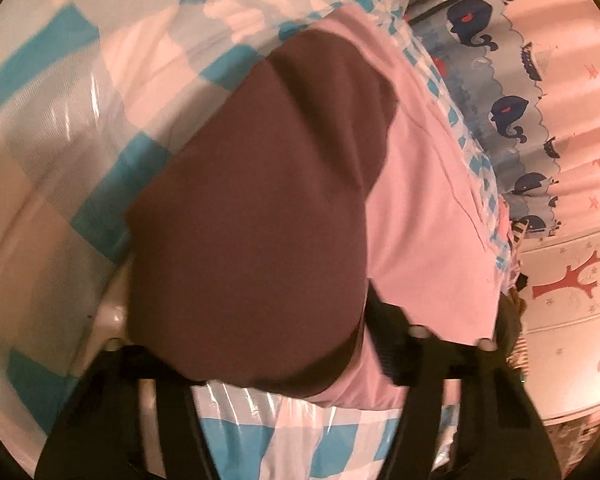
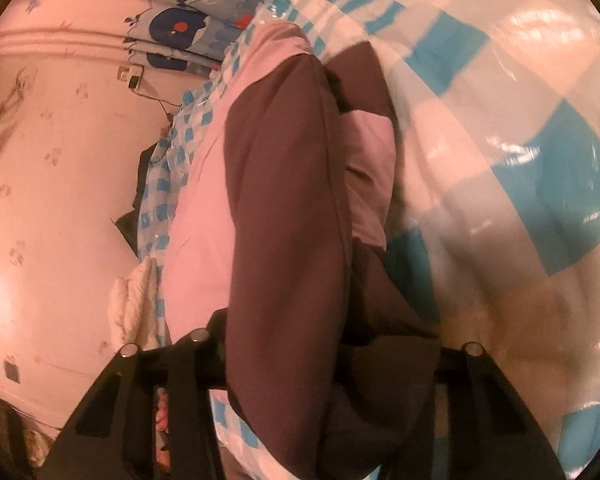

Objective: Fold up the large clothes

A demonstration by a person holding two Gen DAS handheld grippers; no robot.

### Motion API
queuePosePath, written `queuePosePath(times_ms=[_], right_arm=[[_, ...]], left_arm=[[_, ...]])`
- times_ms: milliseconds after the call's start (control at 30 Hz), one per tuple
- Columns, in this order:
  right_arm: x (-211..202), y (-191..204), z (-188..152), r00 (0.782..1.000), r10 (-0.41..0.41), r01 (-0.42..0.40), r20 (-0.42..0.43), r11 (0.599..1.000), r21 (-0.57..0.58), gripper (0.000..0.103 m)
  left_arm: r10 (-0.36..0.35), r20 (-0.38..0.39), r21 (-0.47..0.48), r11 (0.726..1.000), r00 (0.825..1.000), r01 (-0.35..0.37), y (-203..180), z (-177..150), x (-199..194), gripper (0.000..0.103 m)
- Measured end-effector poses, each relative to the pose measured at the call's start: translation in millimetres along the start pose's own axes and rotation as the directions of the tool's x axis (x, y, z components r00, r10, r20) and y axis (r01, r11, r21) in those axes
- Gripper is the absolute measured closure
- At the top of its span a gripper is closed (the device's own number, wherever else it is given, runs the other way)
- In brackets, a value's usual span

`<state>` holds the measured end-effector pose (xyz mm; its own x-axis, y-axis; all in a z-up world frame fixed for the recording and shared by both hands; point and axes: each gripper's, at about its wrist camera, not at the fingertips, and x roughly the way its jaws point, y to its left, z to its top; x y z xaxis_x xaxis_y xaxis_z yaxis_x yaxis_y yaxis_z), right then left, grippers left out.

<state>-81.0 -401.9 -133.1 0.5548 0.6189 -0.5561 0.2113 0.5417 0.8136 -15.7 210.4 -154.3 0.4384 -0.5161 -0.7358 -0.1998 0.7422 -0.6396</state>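
A large garment, dark brown (image 1: 252,184) and pink (image 1: 423,208), lies on a blue-and-white checked plastic sheet (image 1: 60,120). In the left wrist view its brown part bulges up between the two black fingers (image 1: 387,344) of my left gripper (image 1: 260,360), which stands wide with cloth draped between. In the right wrist view the same garment, brown (image 2: 284,208) beside pink (image 2: 204,216), runs down between the fingers of my right gripper (image 2: 319,352). Cloth hides the fingertips, so whether either gripper pinches the cloth does not show.
A whale-print curtain (image 1: 503,116) hangs beyond the sheet's far edge, against a pink wall (image 1: 579,288) with a red tree sticker. In the right wrist view a pink wall (image 2: 52,200) stands at left, with a white cloth (image 2: 136,300) bunched by the sheet's edge.
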Motion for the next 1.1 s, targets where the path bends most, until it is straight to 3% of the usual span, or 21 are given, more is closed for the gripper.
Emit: queuePosePath(times_ms=[67, 233, 633, 1100], right_arm=[[-2, 8, 1, 1.000, -0.010, 0.010, 0.011, 1.000, -0.020, 0.060], [-8, 18, 2, 0.999, -0.002, 0.003, 0.037, 0.999, -0.041, 0.061], [-34, 51, -3, 0.997, 0.033, -0.025, 0.066, 0.993, -0.112, 0.062], [-105, 47, -64, 0.993, 0.062, -0.052, 0.104, 0.994, -0.096, 0.062]], left_arm=[[0.018, 0.031, 0.044, 0.999, 0.999, -0.020, -7, -3, -7, 0.065], [0.049, 0.094, 0.142, 0.988, 0.994, -0.062, -29, -7, -23, 0.073], [0.034, 0.159, 0.299, 0.951, 0.987, -0.081, -70, -17, -62, 0.076], [0.015, 0.127, 0.392, 0.918, 0.992, -0.064, -85, -77, -101, 0.077]])
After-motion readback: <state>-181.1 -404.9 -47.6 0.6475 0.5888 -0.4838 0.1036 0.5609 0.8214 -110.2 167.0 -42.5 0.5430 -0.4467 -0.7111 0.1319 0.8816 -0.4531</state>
